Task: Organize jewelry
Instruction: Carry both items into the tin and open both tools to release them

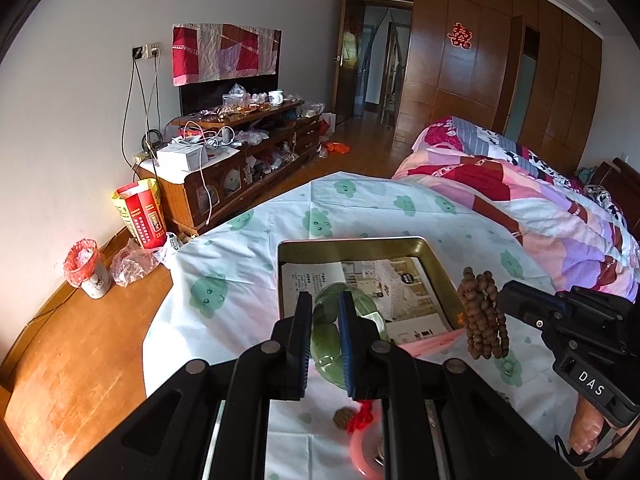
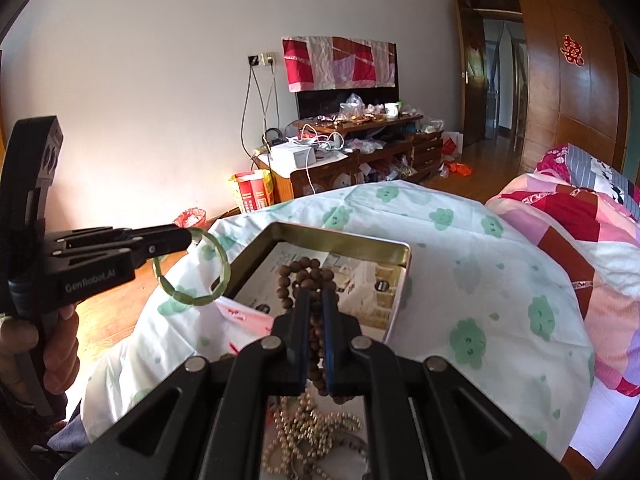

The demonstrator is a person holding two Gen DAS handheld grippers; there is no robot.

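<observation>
Nearest the right wrist camera, a tangle of pale metal bead chains (image 2: 308, 436) lies on the cloth just below the fingers. In the left wrist view a bronze coin with a red knotted cord (image 1: 352, 418) and a pink plastic ring (image 1: 362, 456) lie on the cloth under the left gripper.

The left gripper (image 1: 325, 320) has its two fingers pinched on the translucent green jade bangle (image 1: 340, 320): the band runs between the pads, and its loop rises past the tips and hangs below them. From the right wrist view the same bangle (image 2: 192, 268) hangs off the fingertips, held in the air just left of the tin's near left corner.

The right gripper (image 2: 315, 312) has its fingers closed on the bunched string of brown wooden prayer beads (image 2: 308, 276); beads fill the gap between the pads, with loops spilling beyond the tips over the tin and more dangling beneath. In the left wrist view the beads (image 1: 482, 316) hang at the tin's right rim.

Beyond both lies the shallow rectangular gold metal tin (image 1: 434, 256), on a table covered by a white cloth with green cloud faces (image 1: 360, 200). A printed leaflet (image 1: 384, 280) lines the tin; its text is too small to read.

The left gripper's body reads "GenRobot.AI"; the right gripper's reads "DAS".
</observation>
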